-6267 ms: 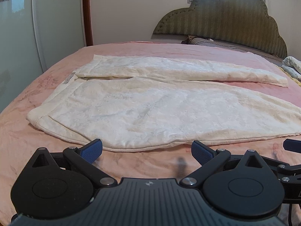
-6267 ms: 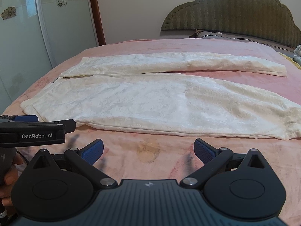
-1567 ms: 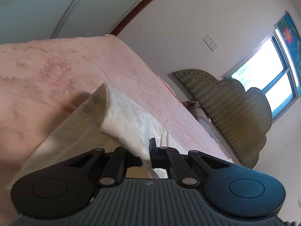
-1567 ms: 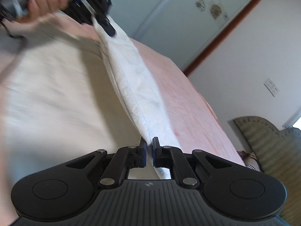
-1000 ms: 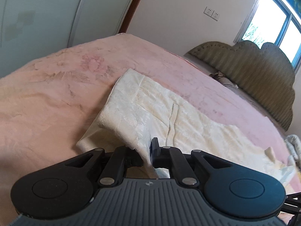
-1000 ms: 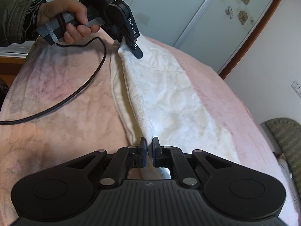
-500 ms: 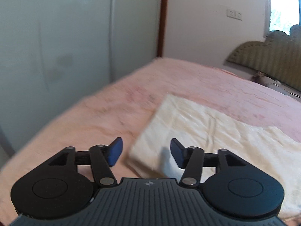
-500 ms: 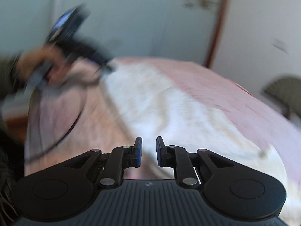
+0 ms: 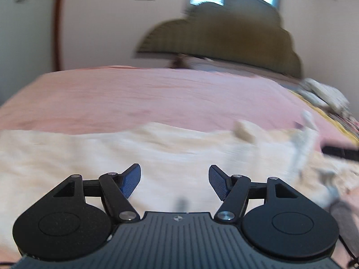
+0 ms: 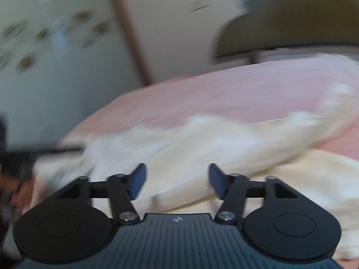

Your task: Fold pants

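Observation:
The cream-white pants (image 9: pixel 94 152) lie folded lengthwise on the pink bedspread (image 9: pixel 157 94), one leg on top of the other. In the left wrist view my left gripper (image 9: pixel 174 180) hangs over the cloth, its jaws opening, with nothing pinched between the blue pads. The right wrist view is blurred: the pants (image 10: pixel 224 148) run across it, and my right gripper (image 10: pixel 177 179) is over them with its jaws opening and no cloth between the pads. The leg ends at the right look rumpled.
A green padded headboard (image 9: pixel 224 35) stands at the far side of the bed. Bunched bedding (image 9: pixel 323 92) lies at the far right edge. A glass wardrobe door (image 10: pixel 44 51) with flower stickers rises on the left. The other gripper's dark body (image 10: pixel 13 163) shows at the left edge.
Both grippers let go of the pants and their jaws spread wide. Both views swung round and levelled toward the headboard. The pants now lie flat on the bed.

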The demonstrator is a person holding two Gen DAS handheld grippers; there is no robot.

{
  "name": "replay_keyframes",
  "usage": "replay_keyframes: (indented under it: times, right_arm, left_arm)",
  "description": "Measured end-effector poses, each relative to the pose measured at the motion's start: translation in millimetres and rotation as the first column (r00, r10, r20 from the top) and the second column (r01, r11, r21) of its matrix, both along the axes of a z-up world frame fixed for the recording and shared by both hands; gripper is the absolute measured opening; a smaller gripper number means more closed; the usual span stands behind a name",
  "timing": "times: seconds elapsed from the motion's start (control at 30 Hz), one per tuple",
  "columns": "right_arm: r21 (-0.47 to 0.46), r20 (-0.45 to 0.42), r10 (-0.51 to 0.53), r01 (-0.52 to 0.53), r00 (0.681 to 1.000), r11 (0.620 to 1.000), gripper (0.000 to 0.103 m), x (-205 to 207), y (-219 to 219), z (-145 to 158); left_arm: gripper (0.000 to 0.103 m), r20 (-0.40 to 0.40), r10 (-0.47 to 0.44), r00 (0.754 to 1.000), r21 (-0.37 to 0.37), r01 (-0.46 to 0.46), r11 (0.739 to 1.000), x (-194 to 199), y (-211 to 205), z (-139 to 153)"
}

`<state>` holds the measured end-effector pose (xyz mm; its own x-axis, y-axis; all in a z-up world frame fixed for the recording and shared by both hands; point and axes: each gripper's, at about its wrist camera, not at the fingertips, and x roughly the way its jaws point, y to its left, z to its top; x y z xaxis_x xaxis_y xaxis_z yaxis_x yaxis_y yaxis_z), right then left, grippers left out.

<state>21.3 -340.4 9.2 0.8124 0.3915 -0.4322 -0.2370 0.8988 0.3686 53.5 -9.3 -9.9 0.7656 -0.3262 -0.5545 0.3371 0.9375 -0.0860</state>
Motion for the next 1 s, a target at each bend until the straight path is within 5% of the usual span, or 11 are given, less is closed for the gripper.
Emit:
replay_keyframes:
  times: [0.13,0.23,0.3,0.43,0.63,0.77,0.83,0.93,1.0]
  right_arm:
    - [0.239,-0.026,-0.244,0.243,0.969,0.94,0.079,18,-97,-2]
    - [0.485,-0.163,-0.271,0.317,0.949,0.815,0.081,42,-147,-22]
    - [0.553,-0.264,-0.237,0.348,0.935,0.757,0.081,57,-157,-34]
    - [0.519,-0.347,-0.131,0.306,0.929,0.798,0.081,89,-133,-38]
    - [0.499,-0.275,0.01,0.133,0.961,0.857,0.089,175,-84,-12]
    - [0.264,-0.357,-0.029,0.13,0.934,0.956,0.089,222,-51,-20]
    - [0.296,-0.342,-0.063,0.171,0.938,0.94,0.089,216,-59,-18]
    - [0.479,-0.157,-0.099,0.164,0.983,0.862,0.089,170,-94,0]
    - [0.478,-0.121,-0.209,0.242,0.97,0.844,0.089,144,-118,8]
  left_arm:
    - [0.072,0.001,-0.119,0.993,0.072,0.118,0.99,6,-54,-19]
    - [0.072,-0.028,-0.133,0.991,0.157,0.136,0.978,11,-74,-40]
    - [0.076,-0.018,-0.13,0.991,0.185,0.131,0.974,12,-75,-50]
    - [0.089,-0.002,-0.111,0.994,0.161,0.11,0.981,21,-76,-56]
    - [0.092,0.006,-0.116,0.993,0.142,0.114,0.983,21,-74,-57]
    - [0.095,-0.011,-0.12,0.993,0.112,0.121,0.986,25,-70,-58]
    - [0.097,-0.017,-0.127,0.992,0.098,0.128,0.987,27,-68,-58]
    - [0.099,-0.018,-0.13,0.991,0.105,0.131,0.986,28,-69,-59]
    - [0.099,-0.019,-0.132,0.991,0.104,0.133,0.986,29,-69,-59]
